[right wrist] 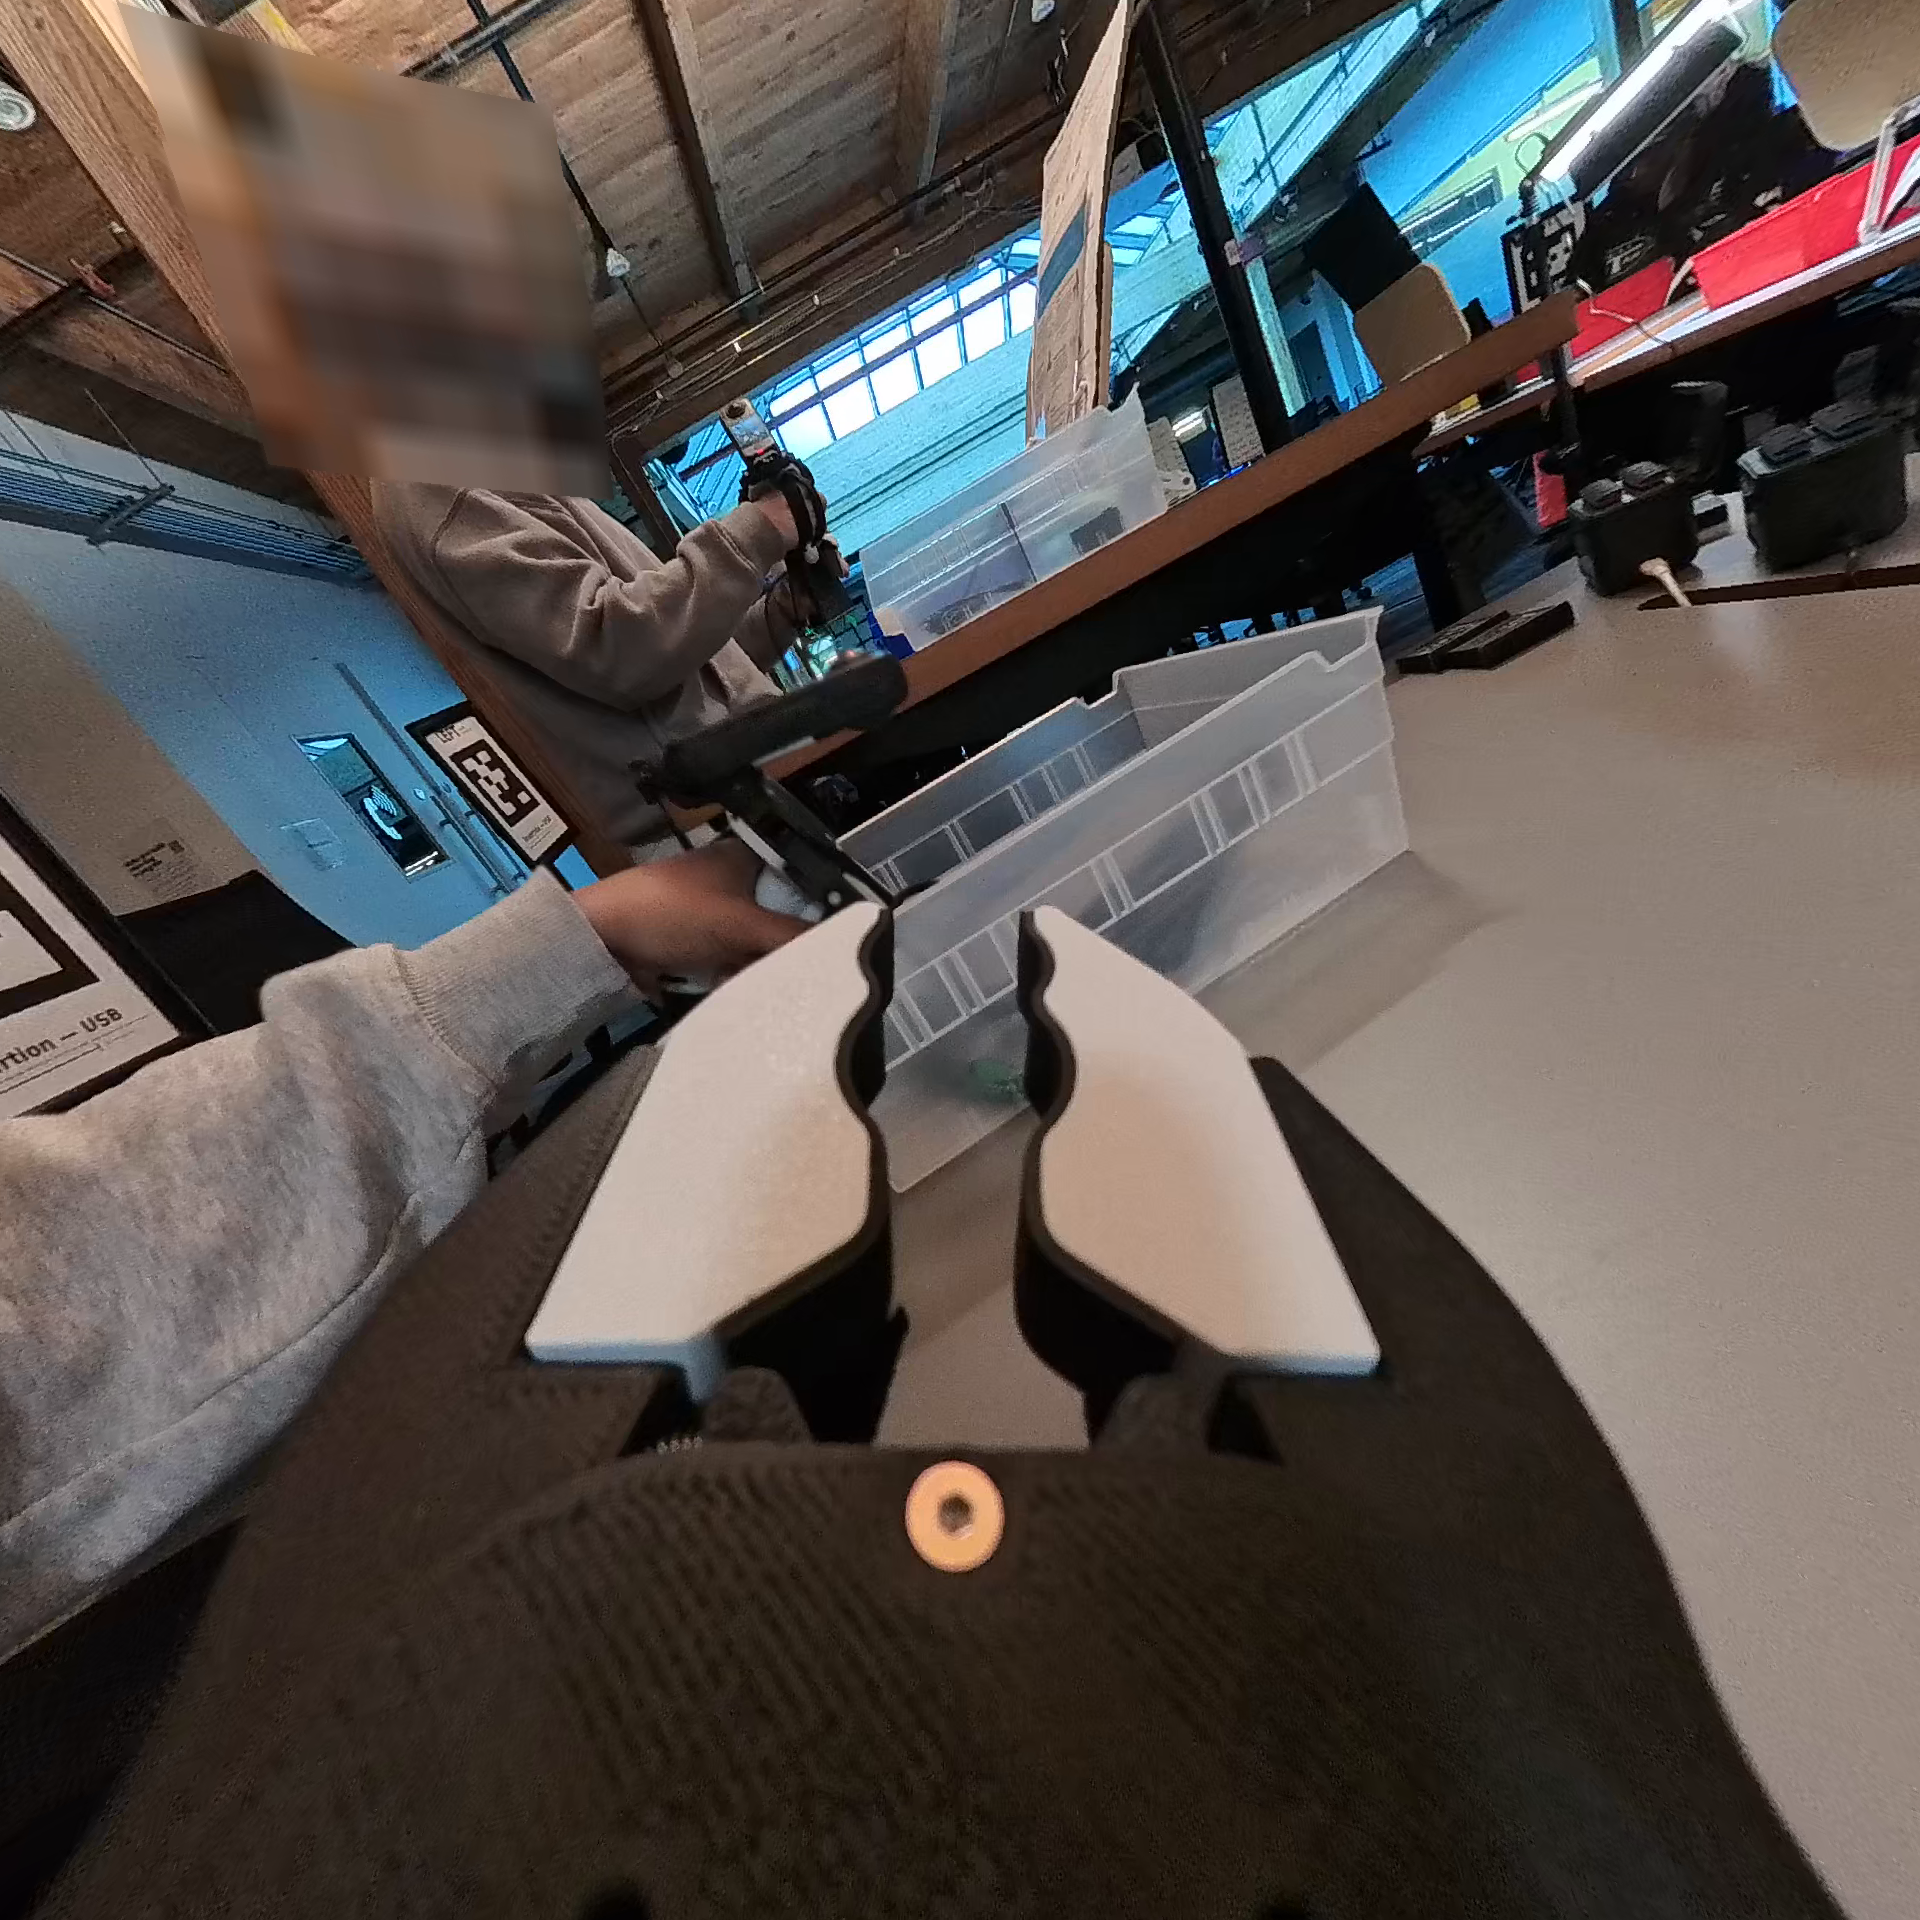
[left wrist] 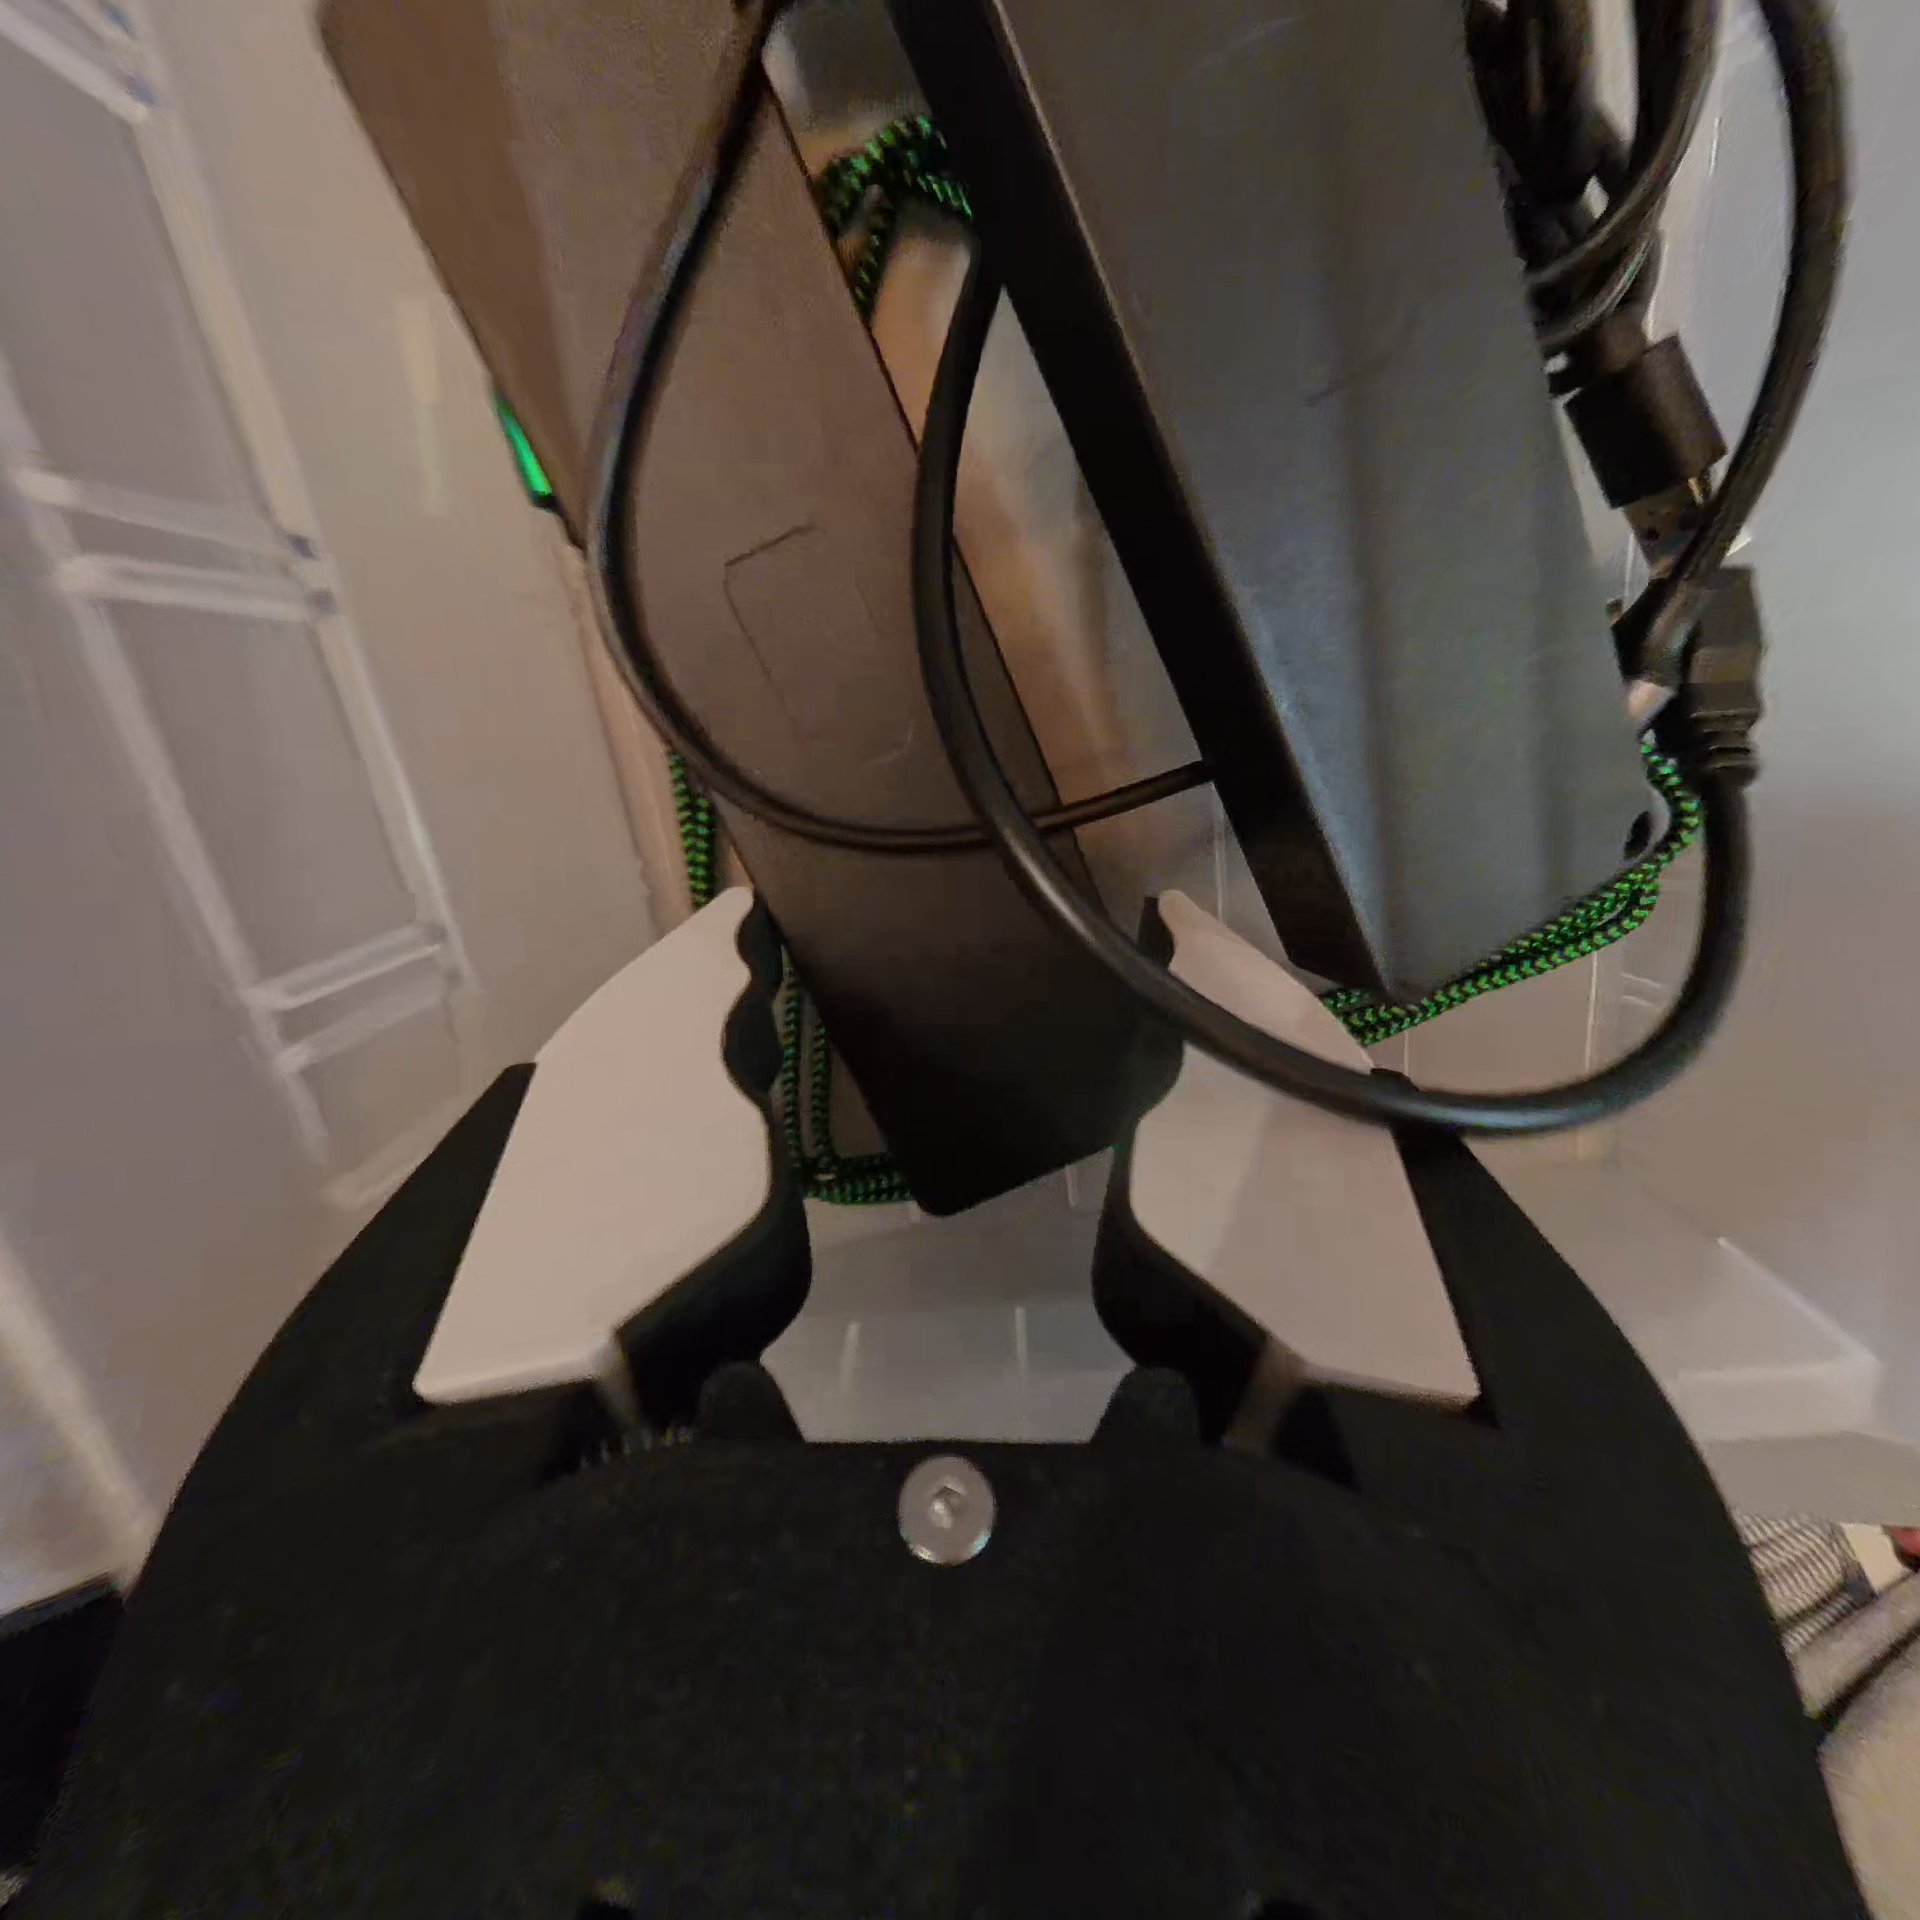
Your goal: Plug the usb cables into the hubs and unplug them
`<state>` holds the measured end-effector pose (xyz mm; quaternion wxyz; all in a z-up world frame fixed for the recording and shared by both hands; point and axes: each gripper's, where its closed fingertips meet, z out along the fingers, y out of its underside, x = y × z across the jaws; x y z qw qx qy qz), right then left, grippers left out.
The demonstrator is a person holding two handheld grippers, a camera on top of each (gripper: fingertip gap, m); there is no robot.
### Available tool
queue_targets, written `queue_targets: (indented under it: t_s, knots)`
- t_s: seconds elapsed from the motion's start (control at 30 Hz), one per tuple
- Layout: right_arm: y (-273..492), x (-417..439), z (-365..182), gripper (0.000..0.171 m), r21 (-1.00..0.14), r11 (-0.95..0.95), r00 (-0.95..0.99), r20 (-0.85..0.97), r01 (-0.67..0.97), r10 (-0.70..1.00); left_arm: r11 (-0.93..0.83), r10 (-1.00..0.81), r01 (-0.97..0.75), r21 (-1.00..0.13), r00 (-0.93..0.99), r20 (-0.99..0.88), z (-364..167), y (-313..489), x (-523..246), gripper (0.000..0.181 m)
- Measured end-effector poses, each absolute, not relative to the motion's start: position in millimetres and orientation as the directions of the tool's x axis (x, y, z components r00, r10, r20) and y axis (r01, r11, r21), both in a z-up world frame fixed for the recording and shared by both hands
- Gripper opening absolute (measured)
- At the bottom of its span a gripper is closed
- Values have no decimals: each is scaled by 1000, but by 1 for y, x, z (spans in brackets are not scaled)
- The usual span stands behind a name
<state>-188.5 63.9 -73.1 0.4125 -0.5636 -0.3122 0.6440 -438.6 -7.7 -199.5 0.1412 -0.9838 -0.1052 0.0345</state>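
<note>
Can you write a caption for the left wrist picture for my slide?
Left gripper clamps a black hub draped in black cable and green braided cable.

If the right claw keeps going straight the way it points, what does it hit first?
Probably the clear plastic bin on the table; the right claw is open and empty, though depth is uncertain.

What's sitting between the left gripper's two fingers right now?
In the left wrist view, the left gripper clamps a flat black USB hub, looped by a thin black cable.

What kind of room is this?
Probably a workshop or lab. Long workbenches hold gear, a square black-and-white marker hangs on the wall, and clear plastic bins sit on the grey table under exposed wooden rafters.
</note>
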Motion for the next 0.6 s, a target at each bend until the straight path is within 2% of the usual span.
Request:
queue_targets:
  t_s: [0.03, 0.13, 0.2, 0.43, 0.53, 0.6]
  knots:
    - [64, -189, -73, 23, -867, -466, -25, -470, -178, 882, -929, 222, 194, -314, 974, -55, -191, -7, -442, 67]
    - [65, -190, -75, 23, -864, -472, -24, -475, -173, 879, -907, 209, 112, -407, 956, -203, -149, -6, -458, 63]
    - [66, -190, -76, 23, -860, -480, -22, -483, -172, 875, -903, 177, 23, -428, 929, -324, -120, -7, -462, 60]
    - [70, -189, -78, 23, -852, -495, -12, -500, -173, 866, -885, -4, -346, -311, 675, -738, -51, -3, -448, 56]
    - [70, -190, -80, 23, -853, -495, -10, -500, -167, 866, -860, -33, -438, -262, 559, -828, -27, -2, -435, 55]
    - [68, -191, -80, 23, -855, -492, -12, -497, -162, 868, -835, -13, -458, -305, 570, -821, -12, -1, -427, 55]
